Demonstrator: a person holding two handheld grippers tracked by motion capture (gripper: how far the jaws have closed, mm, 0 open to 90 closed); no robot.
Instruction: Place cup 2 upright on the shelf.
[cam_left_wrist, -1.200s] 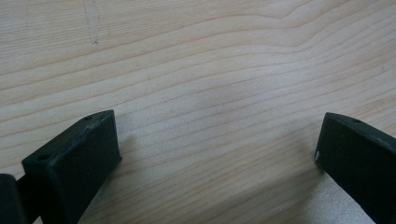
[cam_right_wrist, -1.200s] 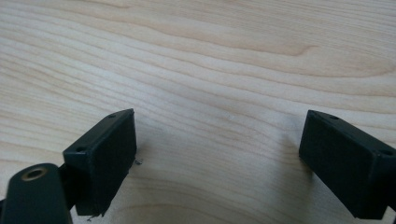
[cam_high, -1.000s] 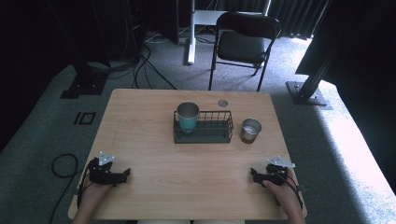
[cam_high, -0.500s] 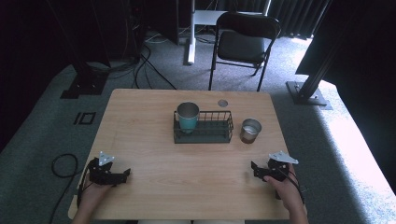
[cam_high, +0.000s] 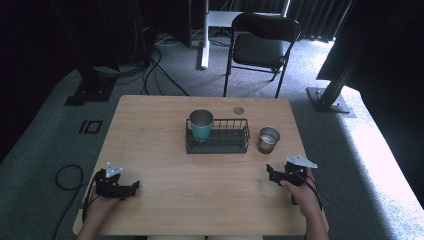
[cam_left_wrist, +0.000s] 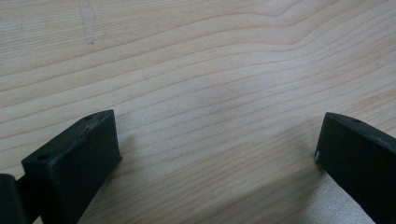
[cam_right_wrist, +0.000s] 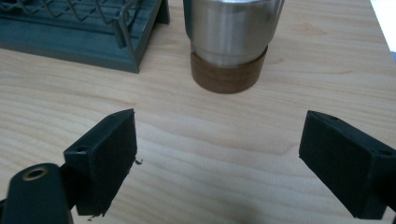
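Note:
A steel cup with a brown base (cam_high: 268, 139) stands on the wooden table (cam_high: 160, 115), just right of a dark wire rack (cam_high: 225, 142). A teal cup with a steel rim (cam_high: 201, 125) stands in the rack's left end. My right gripper (cam_high: 272, 172) is open a short way in front of the steel cup, lifted off the table and pointing toward it. In the right gripper view the steel cup (cam_right_wrist: 229, 37) sits beyond the open right gripper (cam_right_wrist: 219, 154), with the rack's corner (cam_right_wrist: 93, 28) at upper left. My left gripper (cam_high: 131, 187) rests open near the front left edge, over bare wood, also open in its own view (cam_left_wrist: 217, 154).
A small round disc (cam_high: 238, 110) lies on the table behind the rack. A black folding chair (cam_high: 262, 47) stands beyond the far edge. Cables (cam_high: 65, 175) lie on the floor at the left.
My right gripper has moved a little forward toward the steel cup and lifted slightly. The left gripper has stayed in place.

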